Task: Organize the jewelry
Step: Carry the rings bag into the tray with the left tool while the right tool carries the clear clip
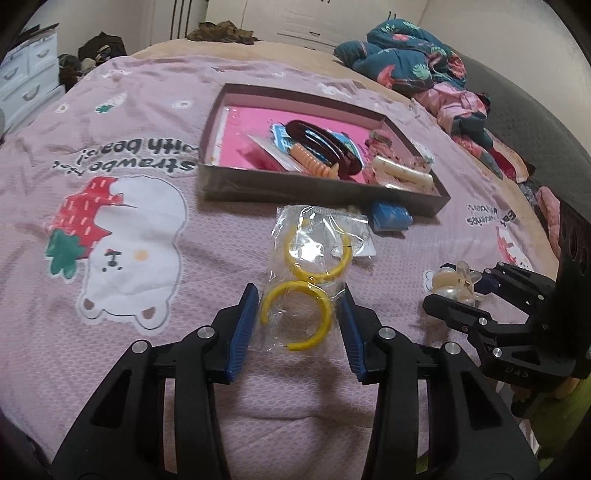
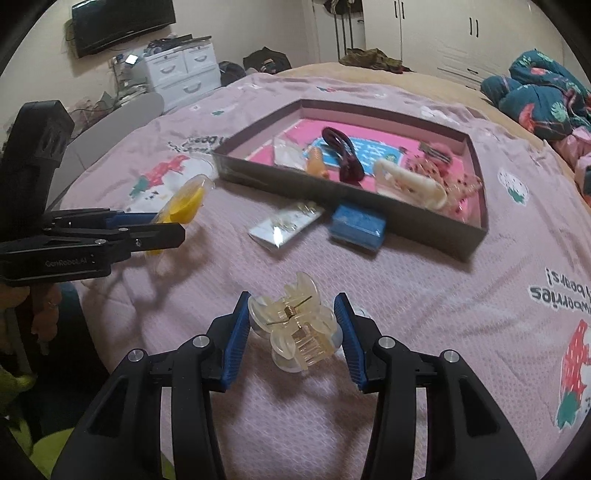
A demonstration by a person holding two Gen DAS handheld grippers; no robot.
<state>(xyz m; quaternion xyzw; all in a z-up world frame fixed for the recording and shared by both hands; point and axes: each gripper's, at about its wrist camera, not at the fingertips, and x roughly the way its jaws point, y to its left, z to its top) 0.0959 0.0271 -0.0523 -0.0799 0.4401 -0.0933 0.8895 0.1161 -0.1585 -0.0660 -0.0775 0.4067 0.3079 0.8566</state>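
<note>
A pink waffle-textured bedspread [image 1: 258,387] printed with white bears and red strawberries is spread over the bed; its upside-down lettering can be read only in part ("with bears!" and part of "strawberries"). Beyond the bed, a white plastic drawer unit [image 2: 184,70], a wall-mounted black television [image 2: 122,22] and white wardrobe doors [image 2: 461,33] are seen, and a crumpled teal floral quilt [image 1: 410,55] is heaped at the far right edge.

A shallow grey cardboard box with a pink floor [image 1: 288,186] is set on the bedspread, holding a dark maroon hair clip [image 1: 321,144], an orange ribbed clip [image 1: 314,164] and a cream-coloured claw clip [image 1: 402,173]. A small blue velvet box [image 2: 356,225] lies touching the box's near wall, with a small flat clear packet [image 2: 284,227] just beside it.

The left gripper [image 1: 298,299] is closed on a clear plastic bag of yellow hoop earrings [image 1: 306,273], its blue pads pressed against the bag's sides; from the right wrist view the bag is seen lifted off the bedspread. "GenRobot.AI" is printed on this gripper's side. The right gripper [image 2: 293,306] is clamped on a translucent beige claw hair clip [image 2: 295,328], held near the bedspread.
</note>
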